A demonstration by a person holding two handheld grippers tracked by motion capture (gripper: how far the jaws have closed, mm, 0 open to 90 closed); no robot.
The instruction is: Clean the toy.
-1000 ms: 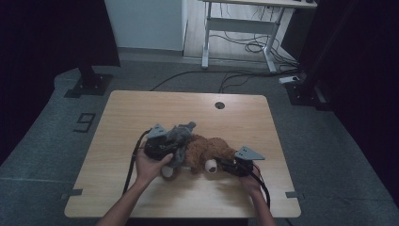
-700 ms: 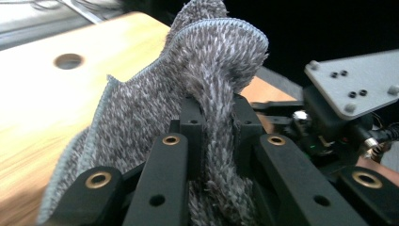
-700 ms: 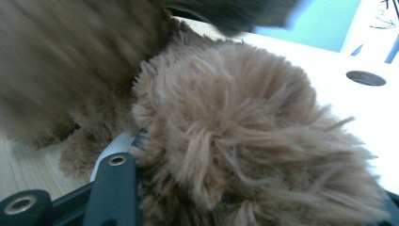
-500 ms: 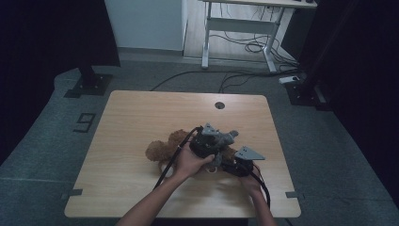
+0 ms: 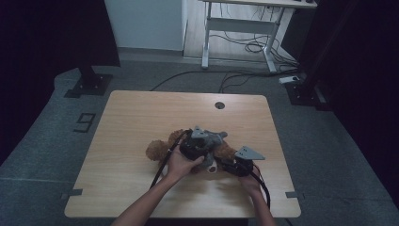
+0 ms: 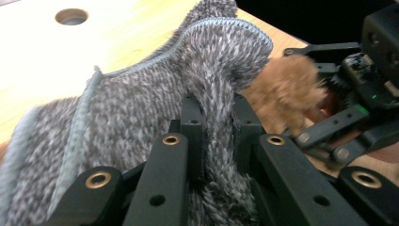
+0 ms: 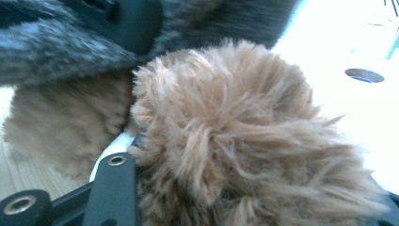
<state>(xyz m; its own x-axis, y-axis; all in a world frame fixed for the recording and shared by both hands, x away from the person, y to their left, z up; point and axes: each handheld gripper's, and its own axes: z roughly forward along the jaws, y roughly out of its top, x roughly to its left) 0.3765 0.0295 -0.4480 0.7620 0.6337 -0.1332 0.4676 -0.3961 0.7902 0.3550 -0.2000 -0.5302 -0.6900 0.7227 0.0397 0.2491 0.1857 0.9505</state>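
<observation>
On the wooden counter (image 5: pixel 131 122), the brown plush toy (image 5: pixel 157 149) lies near the middle toward your side, its furry end poking out to the left of your hands. Your left hand (image 5: pixel 181 162) reaches across it and holds the left gripper (image 6: pixel 215 136) over the toy's middle; in the left gripper view its fingers (image 6: pixel 193 123) are pinched on a fold of the grey knitted cloth (image 6: pixel 141 108), which drapes up and over them, with its pale blue stitched edge running along the left. Just past that fold, the toy's brown fur touches the right gripper (image 5: pixel 239 165), which rests low on the counter at the toy's right end. In the right gripper view the toy's fur (image 7: pixel 235 136) bulges over one black finger (image 7: pixel 113 188), hiding the other, so I cannot tell whether that pair is closed.
</observation>
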